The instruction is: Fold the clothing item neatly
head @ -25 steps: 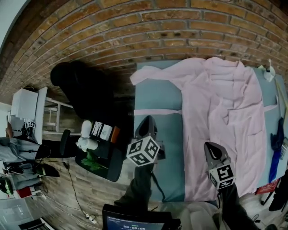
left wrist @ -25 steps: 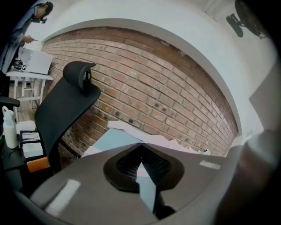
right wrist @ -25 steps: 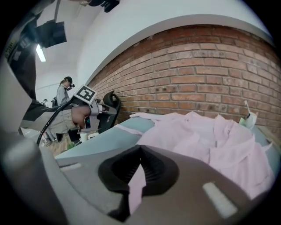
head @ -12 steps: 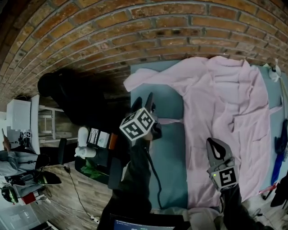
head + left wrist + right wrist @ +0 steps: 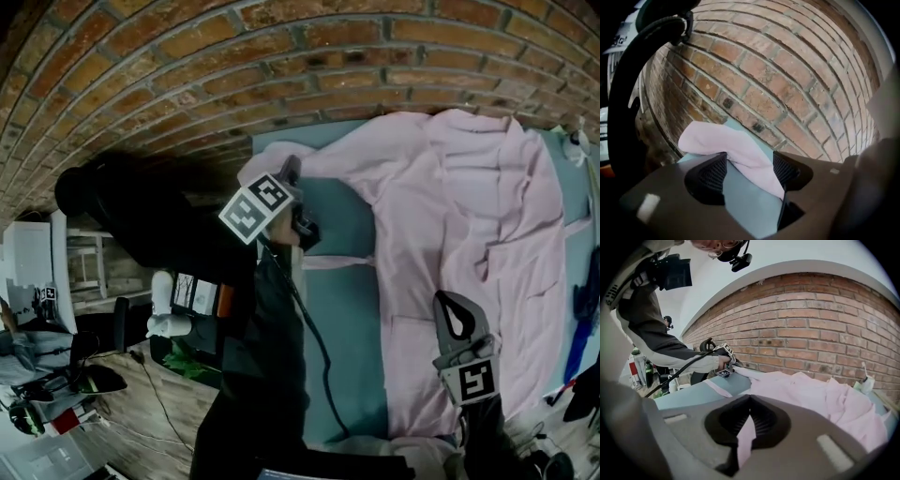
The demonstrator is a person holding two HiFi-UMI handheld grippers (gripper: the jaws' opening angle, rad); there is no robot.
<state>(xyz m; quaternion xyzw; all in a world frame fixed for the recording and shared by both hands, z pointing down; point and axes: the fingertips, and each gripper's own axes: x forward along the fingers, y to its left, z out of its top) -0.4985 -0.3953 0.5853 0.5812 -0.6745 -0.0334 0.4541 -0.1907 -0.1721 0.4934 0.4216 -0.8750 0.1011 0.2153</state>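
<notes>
Left arm stretched to table's [image 5: 342, 309] far corner. Left gripper [image 5: 750, 168] tilted down, jaws just been opening, wide, sleeve end [image 5: 726, 143] between, seemingly unpressed. Right gripper [image 5: 749, 420] pinches hem [image 5: 745, 439] at near edge. Pink garment [image 5: 469, 216] spread on table, long axis far-to-near.

The left gripper [image 5: 292, 169] is dark, with black ribbed pads [image 5: 711, 174]; the right gripper [image 5: 450, 302] is grey. Each carries a white cube with black square markers, the left cube [image 5: 255, 208] at 7 o'clock of its jaws, the right cube [image 5: 467, 380] at 6 o'clock. A black cable [image 5: 314, 337] runs along the dark left sleeve [image 5: 267, 375].
</notes>
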